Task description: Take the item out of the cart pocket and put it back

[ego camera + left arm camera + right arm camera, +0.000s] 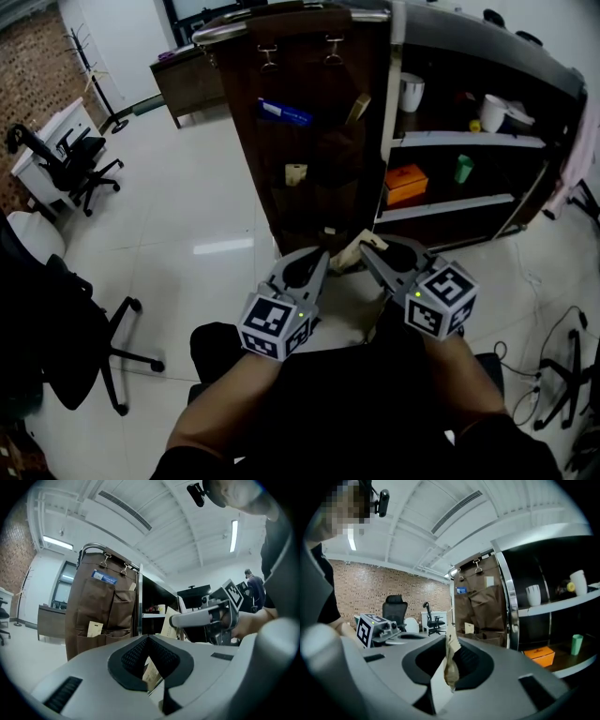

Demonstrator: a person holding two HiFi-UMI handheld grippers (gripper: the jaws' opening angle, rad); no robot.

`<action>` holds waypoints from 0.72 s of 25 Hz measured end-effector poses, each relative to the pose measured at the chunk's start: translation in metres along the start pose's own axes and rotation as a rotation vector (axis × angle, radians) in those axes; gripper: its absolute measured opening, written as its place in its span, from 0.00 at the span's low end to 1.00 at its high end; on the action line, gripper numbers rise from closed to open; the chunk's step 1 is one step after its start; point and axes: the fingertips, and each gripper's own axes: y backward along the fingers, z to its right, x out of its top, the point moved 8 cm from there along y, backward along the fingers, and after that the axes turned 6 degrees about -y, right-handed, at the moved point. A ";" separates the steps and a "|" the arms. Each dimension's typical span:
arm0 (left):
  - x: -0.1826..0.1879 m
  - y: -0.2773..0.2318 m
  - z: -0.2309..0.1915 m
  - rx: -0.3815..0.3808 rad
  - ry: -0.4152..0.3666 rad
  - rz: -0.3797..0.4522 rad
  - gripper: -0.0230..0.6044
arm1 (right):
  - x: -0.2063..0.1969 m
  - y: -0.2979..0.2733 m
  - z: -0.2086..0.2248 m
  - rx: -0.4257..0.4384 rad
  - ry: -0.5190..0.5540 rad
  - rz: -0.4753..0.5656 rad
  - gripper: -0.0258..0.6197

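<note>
A tan paper packet (348, 253) hangs between my two grippers, just in front of the cart's brown pocket organizer (309, 141). My right gripper (367, 247) is shut on it; in the right gripper view the packet (450, 667) stands edge-on, pinched between the dark pads. My left gripper (322, 255) sits just left of the packet with its tips together and nothing in them. In the left gripper view the packet (168, 620) shows beyond its jaws, held upright by the right gripper (174, 620). Another tan packet (296, 174) sticks out of a middle pocket.
A blue item (283, 112) sits in an upper pocket. The cart's shelves (469, 141) hold white cups (411, 91), an orange box (406, 184) and a green cup (464, 169). Office chairs (80, 164) stand at the left, and a black chair (66, 328) is close by.
</note>
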 end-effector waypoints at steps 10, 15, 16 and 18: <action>0.002 0.000 0.001 -0.008 0.002 0.006 0.04 | -0.031 -0.017 0.003 -0.014 -0.013 -0.048 0.14; 0.002 0.000 0.000 -0.005 0.004 0.007 0.04 | -0.032 -0.018 0.003 -0.010 -0.020 -0.046 0.14; 0.002 0.001 0.000 -0.003 0.004 0.008 0.04 | -0.032 -0.018 0.004 -0.010 -0.021 -0.046 0.14; 0.002 0.000 0.000 -0.003 0.003 0.010 0.04 | -0.033 -0.018 0.004 -0.009 -0.023 -0.045 0.14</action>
